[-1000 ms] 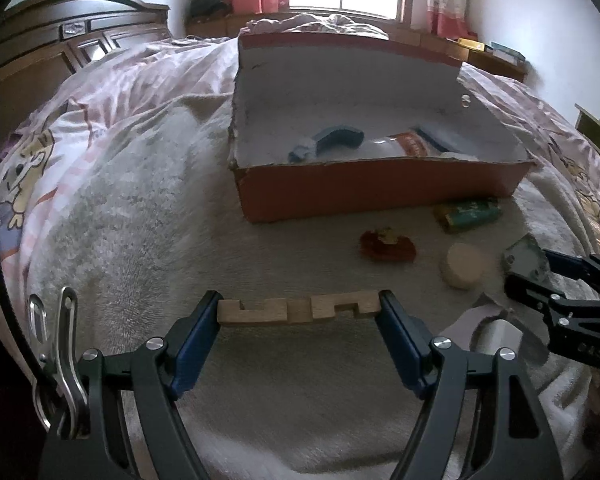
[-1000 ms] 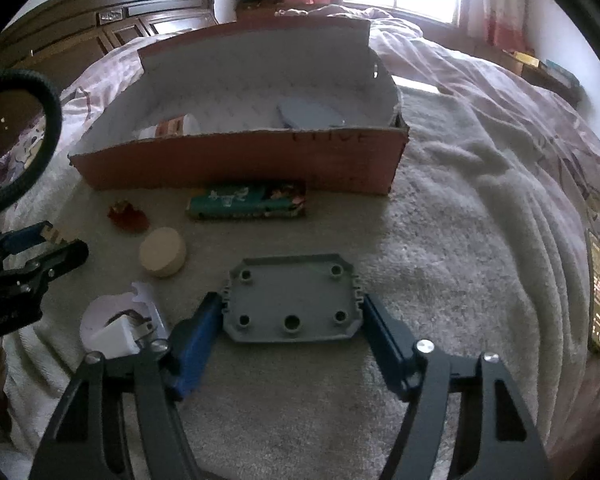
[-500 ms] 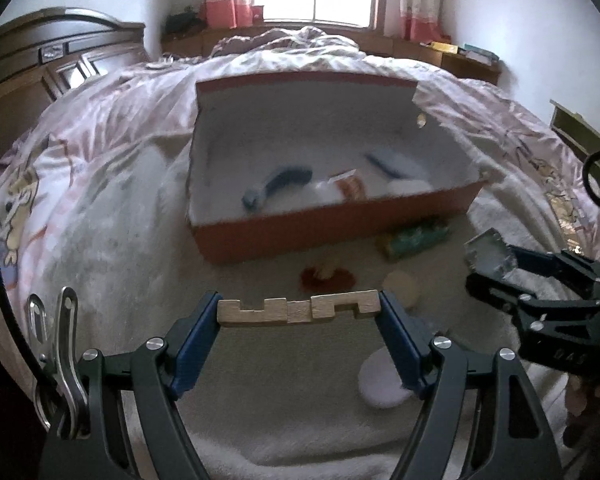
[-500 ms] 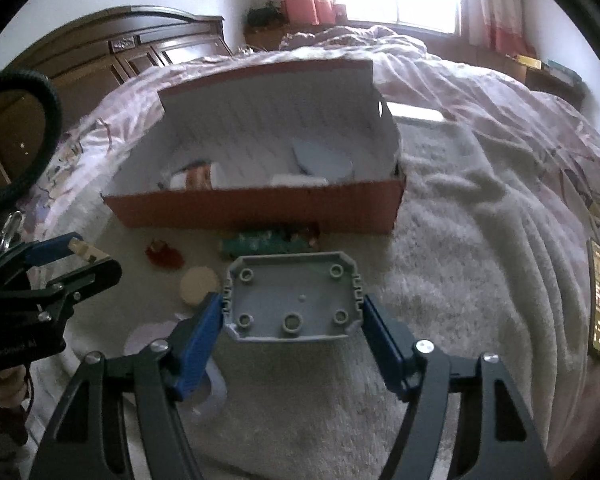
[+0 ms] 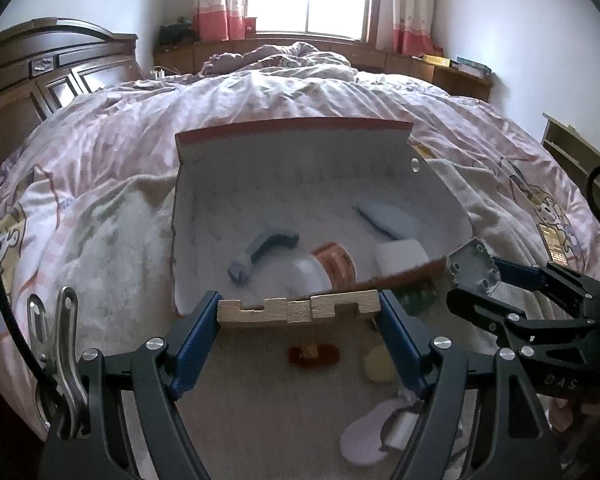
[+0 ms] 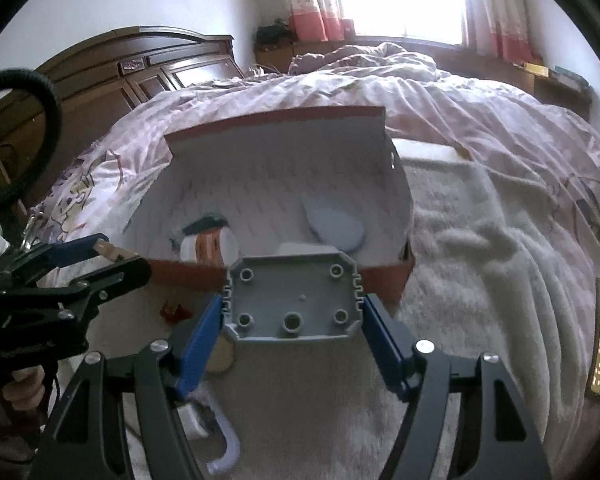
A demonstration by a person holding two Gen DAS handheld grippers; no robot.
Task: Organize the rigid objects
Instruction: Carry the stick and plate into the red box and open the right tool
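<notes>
2 loads are up at once, and that is my risk: my left gripper [image 5: 299,312] is closed on the ends of a notched wooden puzzle piece [image 5: 299,309], my right gripper [image 6: 294,320] is clamped on the side edges of a grey plastic plate [image 6: 293,298], and both hang just short of the near wall of the cardboard box [image 5: 300,196]; I judge that wall could catch either piece if I go in low, tipping the box on the soft blanket [image 6: 480,264]; the 2 grippers are near each other and could knock together over the opening; the wood is held only end to end, so a bump might twist it loose. The wooden piece is pale, long and slim, with square notches; the plate is flat, 8-sided, with round bosses on its face. Inside the box lie a bottle [image 5: 320,268], a blue-grey bracket [image 5: 266,246] and other pieces; 1 red toy [image 5: 314,354] and a round disc [image 5: 378,366] sit outside.
</notes>
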